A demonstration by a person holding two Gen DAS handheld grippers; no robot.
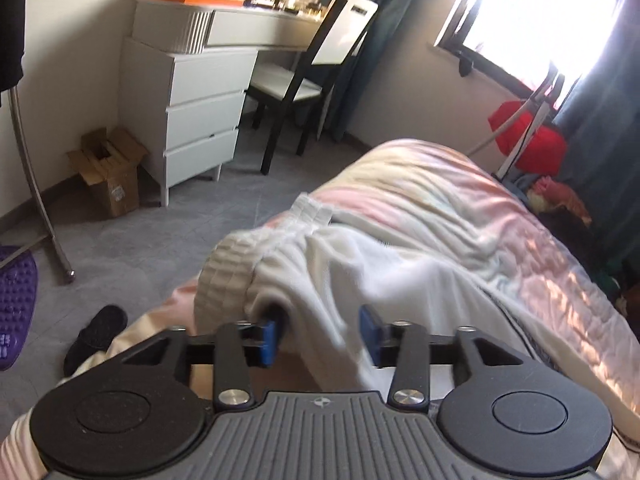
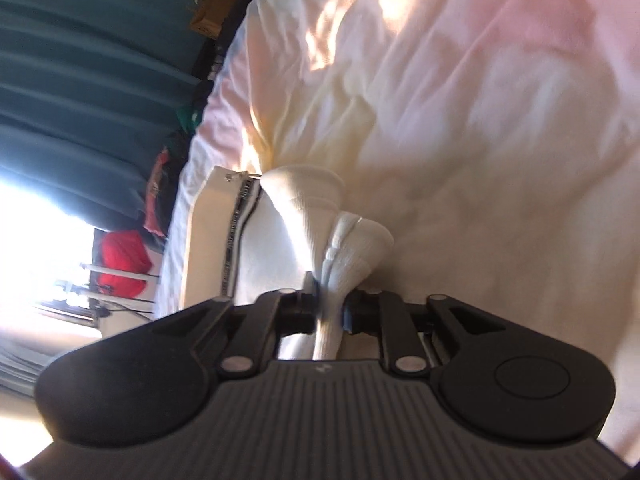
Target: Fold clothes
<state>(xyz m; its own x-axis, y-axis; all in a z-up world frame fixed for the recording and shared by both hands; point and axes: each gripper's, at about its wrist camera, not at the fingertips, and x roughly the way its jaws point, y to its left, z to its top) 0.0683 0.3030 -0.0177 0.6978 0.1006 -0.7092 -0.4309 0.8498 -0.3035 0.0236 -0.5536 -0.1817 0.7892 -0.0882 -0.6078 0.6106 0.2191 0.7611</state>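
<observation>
garment: white trousers (image 1: 360,264) with a ribbed cuff and a dark printed side stripe, lying rumpled on the bed (image 1: 460,200), near its foot end.
bed cover: pale pink and cream quilt, creased, sunlit in patches.
left hand-held gripper (image 1: 318,338): jaws apart, blue pads showing; the left pad (image 1: 270,342) sits at a fold of the white cloth, the other lies over the fabric (nothing pinched between them, as far as the blur allows).
right hand-held gripper (image 2: 331,312): jaws closed on a gathered bunch of the white trousers (image 2: 340,232), ribbed cuffs fanning out just beyond the fingertips.
right view: rolled sideways, so the bed (image 2: 480,80) fills the right and the teal curtain (image 2: 80,80) the left.
room, left view: white drawer unit (image 1: 196,104) with a cluttered counter (image 1: 256,28) joined to it, a dark chair (image 1: 312,80) at it, a cardboard box (image 1: 108,168) on the grey floor, a black slipper (image 1: 94,336) beside the bed.
window side: bright window (image 1: 548,12), something red (image 1: 528,140) below it.
</observation>
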